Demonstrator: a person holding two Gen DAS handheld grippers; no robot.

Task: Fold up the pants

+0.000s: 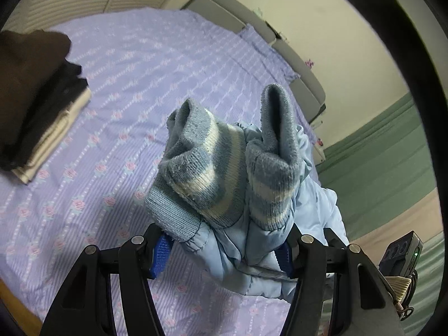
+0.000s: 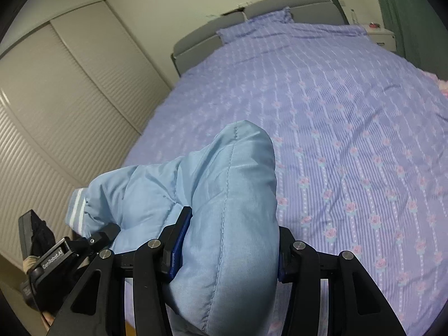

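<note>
Lilac floral bedspread (image 2: pixel 350 128) covers one bed; we count one pair of light-blue padded pants (image 2: pixel 224 196) with two striped knit cuffs (image 1: pixel 207 173), held up over the bed. Left gripper (image 1: pixel 224 252) clamps the cuff end, right gripper (image 2: pixel 226 254) clamps a padded fold. One stack of folded clothes (image 1: pixel 42 98) sits far left; louvered closet doors (image 2: pixel 56 98), grey headboard (image 2: pixel 280 8) behind.
</note>
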